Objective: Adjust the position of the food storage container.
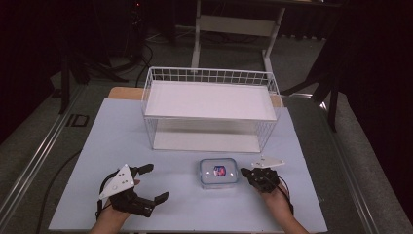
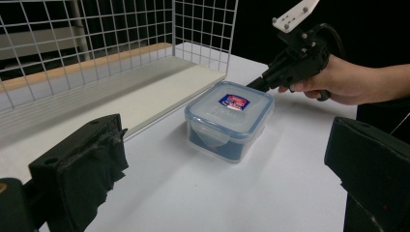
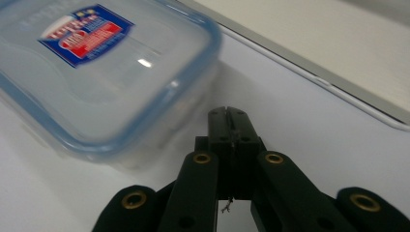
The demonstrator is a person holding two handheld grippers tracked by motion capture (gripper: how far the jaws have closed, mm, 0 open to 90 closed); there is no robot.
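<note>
A clear plastic box [image 1: 218, 173] with a blue-rimmed lid and a red and blue label sits shut on the pale tabletop [image 1: 117, 141], in front of the wire basket. My left gripper [image 1: 156, 183] lies open to the box's left, a hand's width away, with nothing between its jaws. The left gripper view looks across at the box [image 2: 229, 118] between the wide-apart jaws of my left gripper [image 2: 225, 166]. My right gripper [image 1: 245, 171] is shut and empty, its tip close against the box's right side. The same tip [image 3: 228, 113] sits beside the lid's rim [image 3: 159, 111].
A white wire basket [image 1: 209, 75] with an upper and a lower white board stands behind the box; its mesh [image 2: 96, 43] and lower board [image 3: 338, 53] are close by. Bare tabletop lies left and right. Dark floor and a desk frame [image 1: 234, 24] lie beyond.
</note>
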